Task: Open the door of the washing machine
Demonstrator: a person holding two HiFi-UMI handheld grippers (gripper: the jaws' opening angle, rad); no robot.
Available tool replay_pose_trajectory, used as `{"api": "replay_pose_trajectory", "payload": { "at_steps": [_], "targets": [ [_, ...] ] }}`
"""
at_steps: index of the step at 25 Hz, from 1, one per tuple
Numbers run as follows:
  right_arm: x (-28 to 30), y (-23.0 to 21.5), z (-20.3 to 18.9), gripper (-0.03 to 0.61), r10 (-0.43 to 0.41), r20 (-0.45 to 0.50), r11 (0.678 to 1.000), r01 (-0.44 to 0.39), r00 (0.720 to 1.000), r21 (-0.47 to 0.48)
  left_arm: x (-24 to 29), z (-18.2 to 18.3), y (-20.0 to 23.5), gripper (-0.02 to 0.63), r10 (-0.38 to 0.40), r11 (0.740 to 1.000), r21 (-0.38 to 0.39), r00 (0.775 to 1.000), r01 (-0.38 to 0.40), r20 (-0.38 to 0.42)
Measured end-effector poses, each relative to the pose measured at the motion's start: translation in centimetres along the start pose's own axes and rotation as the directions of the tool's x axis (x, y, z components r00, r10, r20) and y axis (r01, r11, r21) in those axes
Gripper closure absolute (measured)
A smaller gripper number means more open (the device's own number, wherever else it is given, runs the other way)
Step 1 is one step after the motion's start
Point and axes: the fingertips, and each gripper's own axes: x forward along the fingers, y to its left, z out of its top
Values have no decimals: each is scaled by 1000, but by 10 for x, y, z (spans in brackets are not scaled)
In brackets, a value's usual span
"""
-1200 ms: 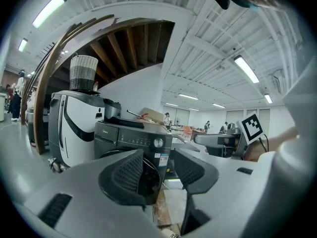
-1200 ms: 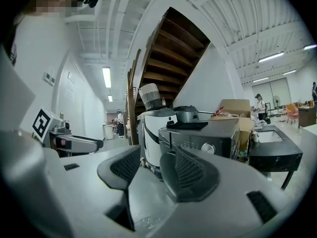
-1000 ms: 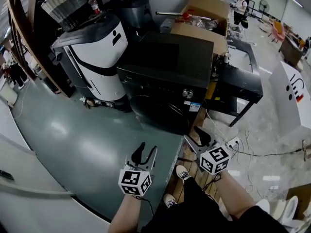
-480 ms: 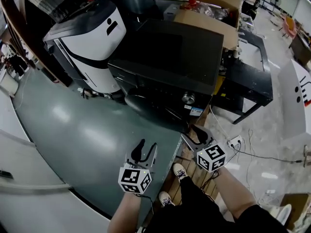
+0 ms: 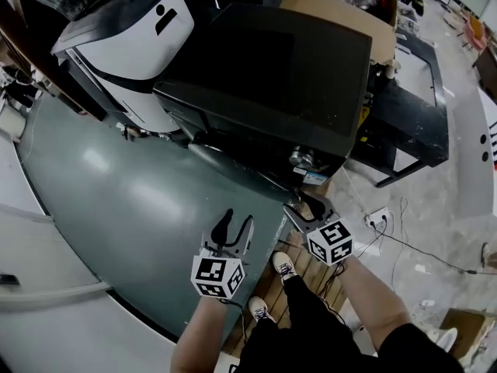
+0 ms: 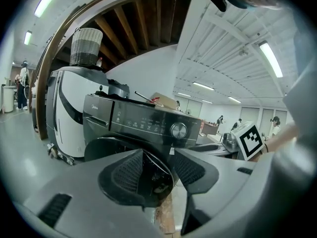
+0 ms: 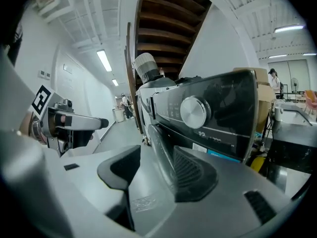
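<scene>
"Head view: what showed, left to right?"

"The left gripper (image 5: 233,225) hung wide open and empty. The washing machine (image 5: 272,68) stood ahead with its round door (image 5: 233,165) shut. The right gripper (image 5: 305,208), jaws apart and empty, was near the door's right edge."

"Handling?"

"Likely rigid and latched. I'd grip the rim there."

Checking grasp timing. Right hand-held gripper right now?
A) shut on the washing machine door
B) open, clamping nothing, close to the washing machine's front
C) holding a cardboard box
B: the right hand-held gripper has its jaws apart with nothing pressed between them, and the washing machine door is just ahead.
</scene>
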Motion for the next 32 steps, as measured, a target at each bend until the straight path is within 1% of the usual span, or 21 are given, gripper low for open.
{"api": "replay_pose_trajectory", "payload": {
  "at_steps": [6, 12, 20, 23, 26, 32],
  "targets": [
    [32, -23, -33, 357, 20, -69, 1000, -19, 997, 6, 41, -19, 7, 410, 1, 1000, -10, 999, -1, -38],
    [65, -41, -58, 365, 31, -142, 999, -33, 989, -12, 73, -34, 19, 408, 5, 1000, -24, 998, -7, -70],
    [95, -57, -85, 374, 44, -197, 999, -47, 979, -12, 103, -51, 28, 408, 8, 999, -48, 996, -12, -93],
    [102, -61, -91, 399, 44, -216, 998, -51, 975, -25, 112, -56, 29, 408, 5, 999, -50, 995, -10, -100],
    [107, -63, -93, 456, 35, -223, 998, -46, 974, -43, 119, -58, 30, 408, 5, 998, -56, 995, -11, -103],
    [106, -62, -94, 471, 33, -225, 998, -45, 974, -47, 123, -62, 30, 408, 10, 997, -69, 995, -18, -103]
  ]
}}
